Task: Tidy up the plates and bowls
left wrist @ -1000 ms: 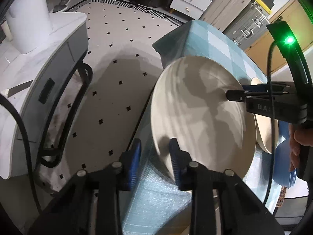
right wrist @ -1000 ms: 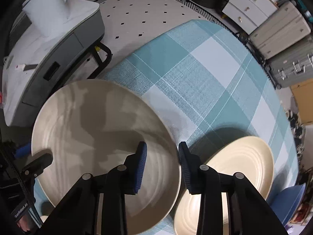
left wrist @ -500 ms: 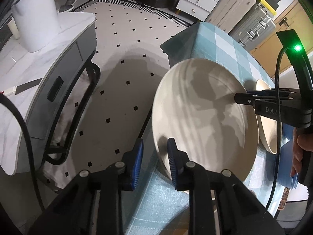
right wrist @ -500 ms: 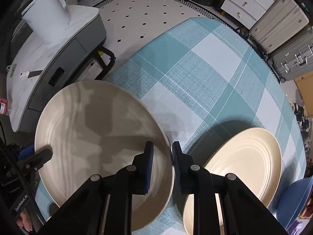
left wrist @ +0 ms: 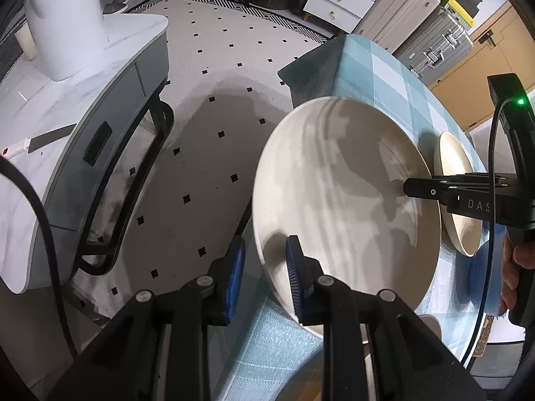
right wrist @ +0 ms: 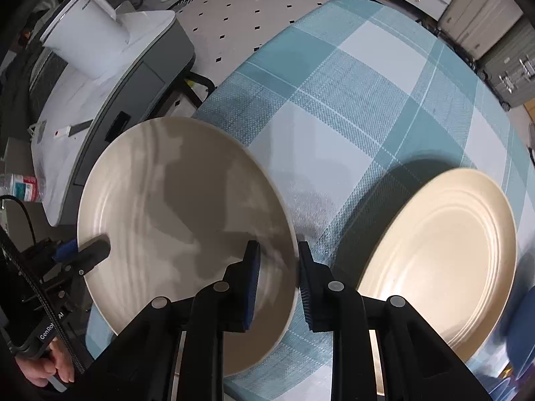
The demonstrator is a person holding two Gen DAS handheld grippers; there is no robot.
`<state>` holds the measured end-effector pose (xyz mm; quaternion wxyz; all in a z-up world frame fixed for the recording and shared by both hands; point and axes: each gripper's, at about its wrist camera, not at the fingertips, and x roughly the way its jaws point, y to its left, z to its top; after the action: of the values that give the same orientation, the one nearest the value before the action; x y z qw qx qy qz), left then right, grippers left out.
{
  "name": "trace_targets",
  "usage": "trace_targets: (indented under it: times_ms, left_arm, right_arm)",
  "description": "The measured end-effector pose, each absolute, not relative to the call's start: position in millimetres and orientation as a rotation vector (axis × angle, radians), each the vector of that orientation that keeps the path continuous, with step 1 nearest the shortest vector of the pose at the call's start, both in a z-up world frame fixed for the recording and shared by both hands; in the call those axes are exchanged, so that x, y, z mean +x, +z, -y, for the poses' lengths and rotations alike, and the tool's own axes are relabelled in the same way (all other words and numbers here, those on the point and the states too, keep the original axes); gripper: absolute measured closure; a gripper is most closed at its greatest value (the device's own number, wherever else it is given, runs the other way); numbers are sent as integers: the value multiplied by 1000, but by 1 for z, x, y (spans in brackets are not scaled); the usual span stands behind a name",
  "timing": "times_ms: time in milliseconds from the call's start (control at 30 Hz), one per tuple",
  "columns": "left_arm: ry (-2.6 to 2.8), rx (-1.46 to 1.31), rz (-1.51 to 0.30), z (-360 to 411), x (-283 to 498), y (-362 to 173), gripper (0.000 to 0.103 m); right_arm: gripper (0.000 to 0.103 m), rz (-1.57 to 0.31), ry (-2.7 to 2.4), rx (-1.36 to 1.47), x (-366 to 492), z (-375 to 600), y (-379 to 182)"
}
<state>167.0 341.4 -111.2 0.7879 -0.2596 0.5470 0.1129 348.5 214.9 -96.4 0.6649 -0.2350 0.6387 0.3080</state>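
Item: large beige plate (left wrist: 344, 200), at the near corner of the table, its left rim overhanging the edge above the tiled floor (left wrist: 207, 140). It sat on, or barely above, the teal checked tablecloth (right wrist: 334, 100); which of the two could not be told.

Grip, left: left gripper (left wrist: 264, 267) straddled the plate's near-left rim, one blue pad under or outside the edge, the other on the upper face. The jaws stood narrow and appeared clamped on the rim, though a sliver of gap on the outer side could not be ruled out.

Grip, right: right gripper (right wrist: 277, 277) straddled the opposite rim, pointing almost straight down, one pad on the plate face, the other outside the edge. The jaws were narrow and looked closed on the rim.

Neighbours: second cream plate (right wrist: 444, 260) flat on the cloth just beside the first, to its right in the right wrist view; a blue dish (right wrist: 521, 327) partly visible beyond that, at the frame edge. A white side table (left wrist: 67, 107) with a white appliance (left wrist: 67, 16) stood well apart, across the floor.

Step in hand, as judged: two-handed pickup of the large plate, both rims secured.

Next move, as judged: a level lift with both hands together, then a carry toward the cream plate for stacking. Risk noted: uneven lift tilting the plate off the table edge.
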Motion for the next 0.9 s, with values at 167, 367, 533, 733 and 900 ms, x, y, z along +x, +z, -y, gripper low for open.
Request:
trace_targets:
  times_ms: [167,367,533,733,900]
  left_arm:
    - [227,-563,-1176,-341,168,-111,90]
    - [223,-599,-1167,-346,166,-112,92]
    - [244,-584,-1173,-345,167,-110,92]
    - [248,-609,-1181,-352,172,-110,93]
    - [256,-587,-1179,-349,174,-107,93]
  right_arm:
    - [83,-1409,691,-514,347,-205,-93]
    - [88,-1399,706,-477,350,-195,-89]
    - [91,-1392,701,-451,352,-193,-85]
    - [93,-1379,736,-401,356,-188,-82]
    - [93,-1329,746,-436,351,-187,-76]
